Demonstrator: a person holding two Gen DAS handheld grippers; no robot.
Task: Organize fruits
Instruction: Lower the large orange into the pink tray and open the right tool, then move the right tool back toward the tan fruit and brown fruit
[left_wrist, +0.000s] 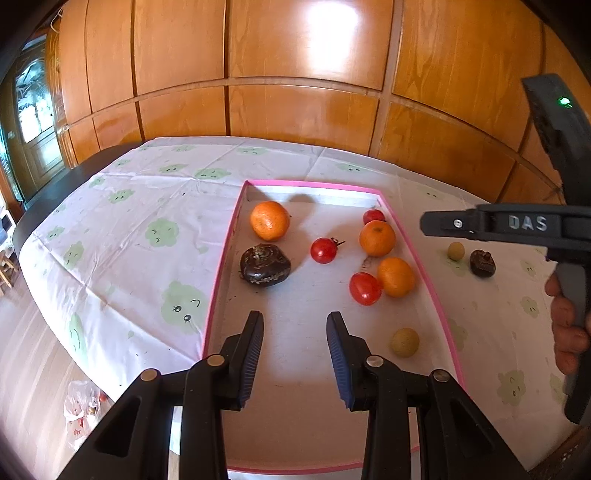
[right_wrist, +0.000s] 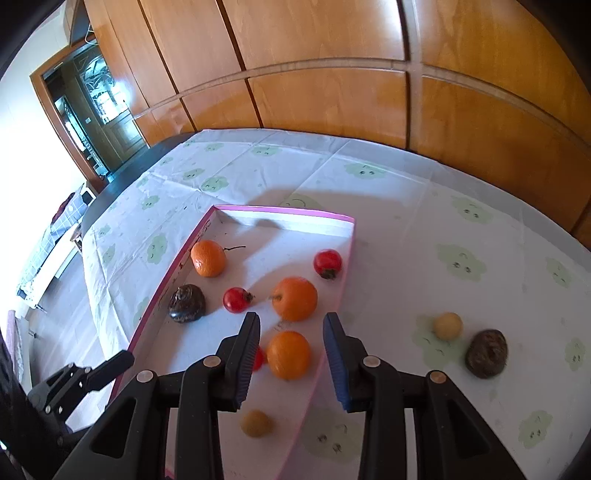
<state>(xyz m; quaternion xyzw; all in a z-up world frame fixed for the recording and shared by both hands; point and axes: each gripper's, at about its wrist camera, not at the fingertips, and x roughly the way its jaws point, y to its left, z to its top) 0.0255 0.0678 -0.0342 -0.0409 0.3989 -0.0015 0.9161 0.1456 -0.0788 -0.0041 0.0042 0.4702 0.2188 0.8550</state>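
Over the pink-rimmed tray (right_wrist: 280, 211) I am holding both grippers with jaws spread wide and nothing between them: the left gripper (left_wrist: 295, 332) is hovering above the tray's near floor, the right gripper (right_wrist: 291, 332) above the tray's right edge. Most fruit is already lying inside: three tangerines, three cherry tomatoes, a dark water chestnut (left_wrist: 264, 265) and a pale longan (left_wrist: 405, 342). Two pieces are sitting outside on the cloud-print tablecloth (right_wrist: 461, 258), just beside each other: a second longan (right_wrist: 447, 325) and a second water chestnut (right_wrist: 486, 353). I judge the longan comes next. I am planning to swing the right gripper over it, descend squarely, and close gently, since it looks likely to roll. Raised letters reading "DAS" are showing on the right gripper's body in the left view.
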